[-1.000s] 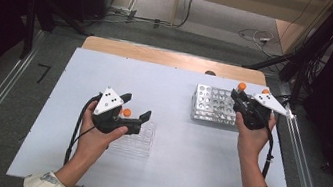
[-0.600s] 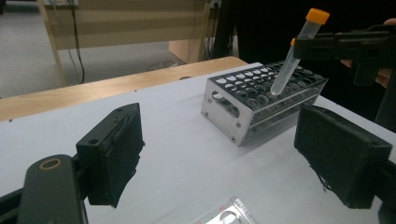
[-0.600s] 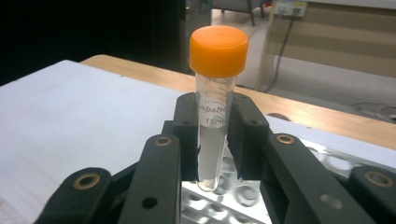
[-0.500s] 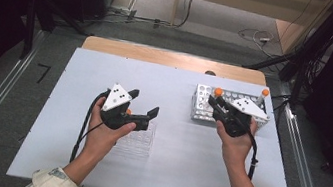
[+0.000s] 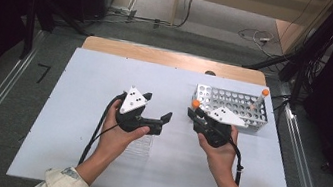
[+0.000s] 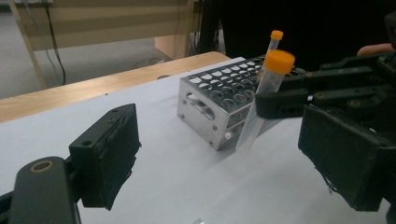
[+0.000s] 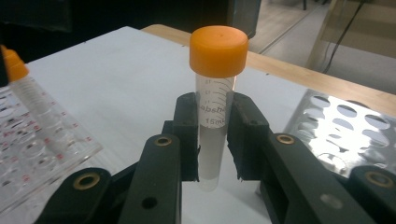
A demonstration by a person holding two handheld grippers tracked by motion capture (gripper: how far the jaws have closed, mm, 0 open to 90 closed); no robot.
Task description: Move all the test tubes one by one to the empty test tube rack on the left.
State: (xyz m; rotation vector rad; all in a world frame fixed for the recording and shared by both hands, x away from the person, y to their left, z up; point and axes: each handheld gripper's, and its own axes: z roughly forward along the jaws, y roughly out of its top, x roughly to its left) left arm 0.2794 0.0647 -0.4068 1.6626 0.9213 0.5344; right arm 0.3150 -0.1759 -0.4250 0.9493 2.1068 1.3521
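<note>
A clear tube with an orange cap (image 7: 215, 116) stands upright between the pads of my right gripper (image 7: 214, 140), which is shut on it. From above, that right gripper (image 5: 198, 114) hovers just left of the metal rack (image 5: 215, 93), the tube's cap (image 5: 195, 104) at its tip. My left gripper (image 5: 157, 108) is open and empty, its jaws pointing right toward the held tube (image 6: 261, 93). Its own jaws stand wide apart in the left gripper view (image 6: 229, 163). A second orange-capped tube (image 5: 259, 99) stands in the metal rack's far right corner.
A clear plastic rack (image 5: 141, 145) lies under my left hand; in the right gripper view that clear rack (image 7: 70, 149) holds another capped tube (image 7: 32, 100). The white table top (image 5: 76, 109) ends in a wooden strip (image 5: 175, 58) at the back.
My right gripper has carried the tube leftward, from above the metal rack to its left side. The left gripper has shifted right, toward it.
</note>
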